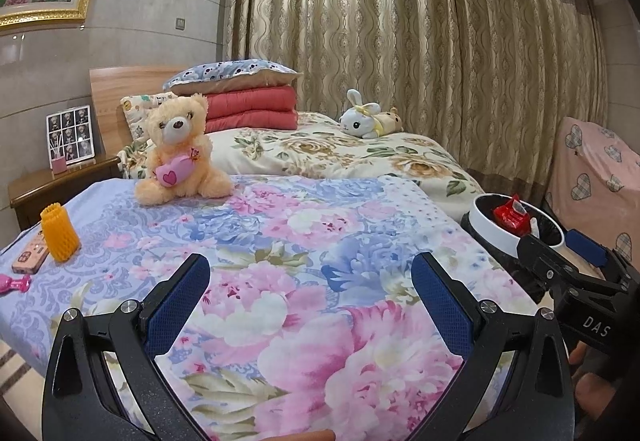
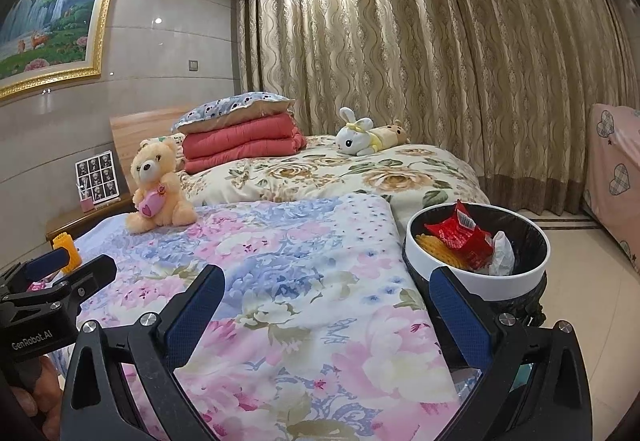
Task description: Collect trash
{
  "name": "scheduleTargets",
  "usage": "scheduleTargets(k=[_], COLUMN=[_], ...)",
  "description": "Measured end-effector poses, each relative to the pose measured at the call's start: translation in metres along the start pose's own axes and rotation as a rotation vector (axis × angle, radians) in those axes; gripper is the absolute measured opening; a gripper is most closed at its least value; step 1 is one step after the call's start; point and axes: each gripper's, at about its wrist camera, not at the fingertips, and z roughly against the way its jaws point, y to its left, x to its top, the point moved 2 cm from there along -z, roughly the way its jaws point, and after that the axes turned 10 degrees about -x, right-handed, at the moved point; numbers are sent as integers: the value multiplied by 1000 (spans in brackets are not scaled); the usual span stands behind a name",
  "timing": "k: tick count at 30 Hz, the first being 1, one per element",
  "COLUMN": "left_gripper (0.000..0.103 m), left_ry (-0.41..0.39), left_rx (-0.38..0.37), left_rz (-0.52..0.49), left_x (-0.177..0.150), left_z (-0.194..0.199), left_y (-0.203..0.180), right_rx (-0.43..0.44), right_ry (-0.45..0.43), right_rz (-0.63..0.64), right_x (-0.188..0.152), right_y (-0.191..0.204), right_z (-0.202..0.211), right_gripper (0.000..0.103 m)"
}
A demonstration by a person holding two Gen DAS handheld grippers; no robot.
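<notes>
The bed (image 1: 304,241) fills most of what I see, its near half spread with a pink and blue floral quilt (image 2: 288,281) and its far half with a cream rose-patterned cover (image 1: 340,153). Behind it hang beige patterned curtains (image 1: 420,41). Folded red blankets (image 2: 244,145) with a pillow on top sit at the headboard end. Beside the bed, on my right, stands the round white trash bin (image 2: 516,281) lined with a black bag; inside it lie a red snack wrapper (image 2: 460,241), a yellow foam net (image 2: 432,249) and a crumpled white piece (image 2: 502,251). A peach teddy bear (image 1: 180,149) sits upright on the quilt, and a white bunny plush (image 1: 360,119) lies on the far cover. Near the left edge of the quilt stands an orange foam net sleeve (image 1: 59,231), upright, just beside a pink flat device (image 1: 30,253); a small pink thing (image 1: 14,284) lies nearer, at the edge.

My left gripper (image 1: 310,301) hovers over the quilt with jaws spread wide, holding nothing. My right gripper (image 2: 326,315) hangs by the bin, jaws likewise wide apart and empty.
</notes>
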Motion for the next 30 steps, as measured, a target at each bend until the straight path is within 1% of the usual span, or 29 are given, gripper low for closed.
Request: scheduleTargets(k=[16,30], left_gripper=[103,103], left_ry=[-8,9], left_rx=[-5,-21], left_rz=[-6,-23], left_x=[0,-1], left_z=[2,2], left_y=[-3,-10], right_rx=[1,1], right_ry=[-2,-1], right_rz=[-22,-33], right_x=[2,3], right_y=[-4,-8], right_z=[4,5], right_gripper=[103,103])
